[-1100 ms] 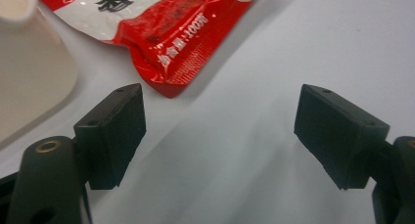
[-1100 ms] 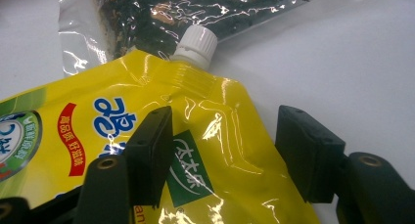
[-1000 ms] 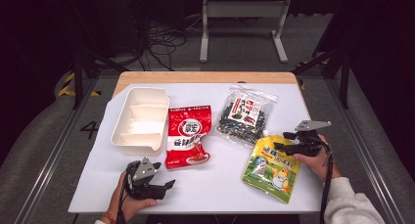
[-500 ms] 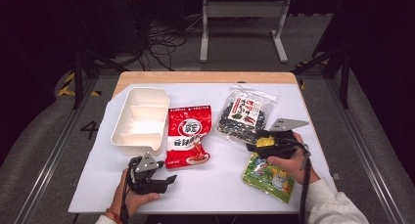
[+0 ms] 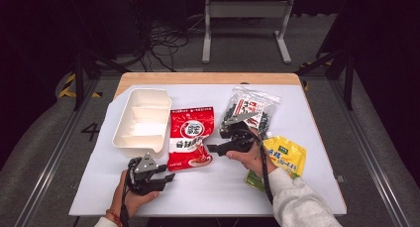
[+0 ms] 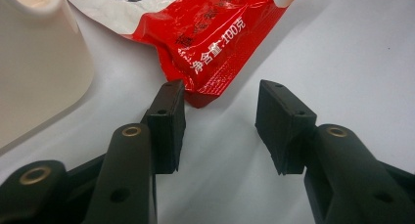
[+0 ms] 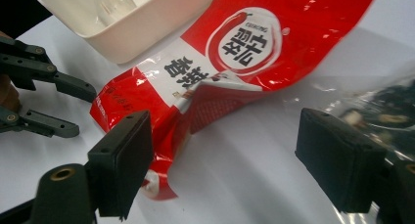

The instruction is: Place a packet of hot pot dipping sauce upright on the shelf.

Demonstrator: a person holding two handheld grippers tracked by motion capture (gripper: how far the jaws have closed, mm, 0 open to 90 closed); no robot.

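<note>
A red snack packet (image 5: 190, 138) lies flat mid-table, also seen in the left gripper view (image 6: 215, 43) and the right gripper view (image 7: 244, 48). My left gripper (image 5: 167, 173) rests near the front edge, pointing at the packet's lower left corner. Its jaws (image 6: 220, 111) have just been closing, but they still stand apart with only bare table between them, the corner just ahead. My right gripper (image 5: 213, 148) hovers at the packet's right edge. Its jaws (image 7: 232, 155) have just been opening and stand wide apart, gripping nothing, with the packet's curled edge by one pad.
A white divided tray (image 5: 130, 138) stands left of the packet. A clear bag of dark snacks (image 5: 252, 108) lies at the back right, and a yellow bag (image 5: 287, 155) sits under the right forearm. The white table cover (image 5: 208, 192) is bare along the front.
My right gripper has travelled left from over the yellow bag to the red packet's right edge. The left hand has stayed put while its jaws narrowed.
</note>
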